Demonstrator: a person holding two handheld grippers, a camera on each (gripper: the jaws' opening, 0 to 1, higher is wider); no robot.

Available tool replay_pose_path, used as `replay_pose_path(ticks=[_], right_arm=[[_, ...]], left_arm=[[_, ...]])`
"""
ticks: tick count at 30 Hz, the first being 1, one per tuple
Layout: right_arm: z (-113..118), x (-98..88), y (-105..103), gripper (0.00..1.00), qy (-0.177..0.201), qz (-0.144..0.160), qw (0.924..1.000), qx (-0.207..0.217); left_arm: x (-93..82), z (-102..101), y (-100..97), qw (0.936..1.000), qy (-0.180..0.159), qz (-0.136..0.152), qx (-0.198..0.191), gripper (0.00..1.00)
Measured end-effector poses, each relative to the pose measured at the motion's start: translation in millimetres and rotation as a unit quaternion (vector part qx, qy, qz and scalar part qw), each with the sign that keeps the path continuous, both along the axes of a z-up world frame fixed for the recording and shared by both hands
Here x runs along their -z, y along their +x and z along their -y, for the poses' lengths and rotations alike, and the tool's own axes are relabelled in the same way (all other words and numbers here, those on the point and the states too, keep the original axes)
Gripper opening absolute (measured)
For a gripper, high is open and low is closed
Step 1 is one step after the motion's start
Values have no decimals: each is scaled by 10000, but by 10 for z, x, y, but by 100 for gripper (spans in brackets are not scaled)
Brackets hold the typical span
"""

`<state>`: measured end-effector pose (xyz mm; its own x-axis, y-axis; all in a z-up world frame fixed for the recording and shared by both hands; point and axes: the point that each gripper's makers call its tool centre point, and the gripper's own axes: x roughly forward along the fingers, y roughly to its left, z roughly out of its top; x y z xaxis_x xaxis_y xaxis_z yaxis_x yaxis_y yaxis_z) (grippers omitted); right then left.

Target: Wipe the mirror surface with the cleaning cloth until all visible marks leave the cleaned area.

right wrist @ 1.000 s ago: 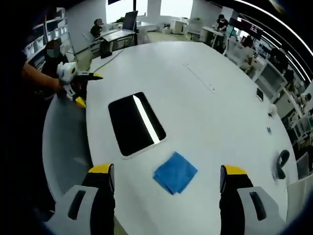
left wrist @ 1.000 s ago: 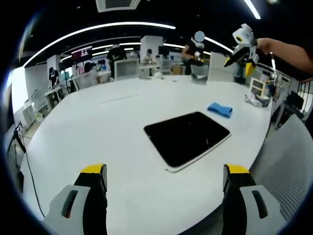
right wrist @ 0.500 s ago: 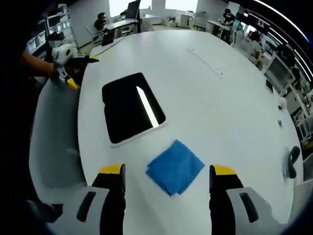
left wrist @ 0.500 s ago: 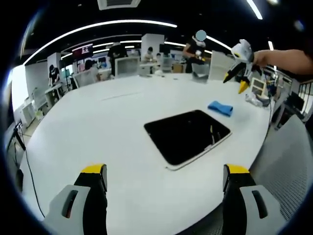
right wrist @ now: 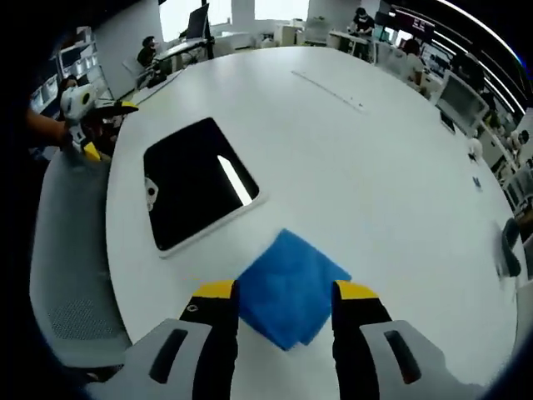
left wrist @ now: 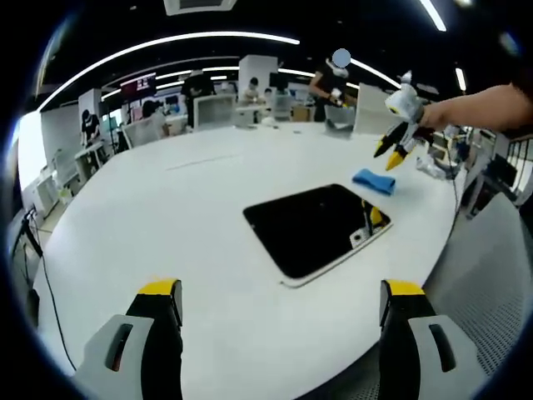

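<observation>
Blue cloth [right wrist: 291, 286] lies folded on the white table [right wrist: 350, 158], and in the right gripper view it sits between the yellow tips of the right gripper [right wrist: 286, 292], whose jaws stand apart on either side of it with a gap showing; whether they touch it cannot be told. Just beyond the cloth, to the left, the mirror [right wrist: 194, 190] lies flat, dark with a bright streak reflected in it. In the left gripper view the left gripper [left wrist: 281, 297] hangs over the near table edge, jaws wide apart and holding nothing, with the mirror [left wrist: 315, 227] ahead and the cloth [left wrist: 374, 181] past its far right corner, under the right gripper [left wrist: 393, 152]. Desks and people stand far behind.
</observation>
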<state>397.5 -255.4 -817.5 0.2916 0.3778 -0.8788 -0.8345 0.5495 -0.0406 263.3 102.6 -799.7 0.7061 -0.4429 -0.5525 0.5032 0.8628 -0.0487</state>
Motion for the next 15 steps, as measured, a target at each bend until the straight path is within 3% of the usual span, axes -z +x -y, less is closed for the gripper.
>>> replay_pose_path(ticks=[7, 12, 15], right_arm=[[-27, 212, 15, 36, -5, -38, 10000, 83], [-3, 334, 108, 33, 132, -30, 9986, 513], [18, 403, 91, 32, 119, -83, 9983, 562]], left_arm=[[-21, 0, 12, 10000, 22, 66, 23, 99], [-22, -1, 12, 10000, 40, 76, 28, 99], [-20, 3, 6, 10000, 44, 49, 39, 99]])
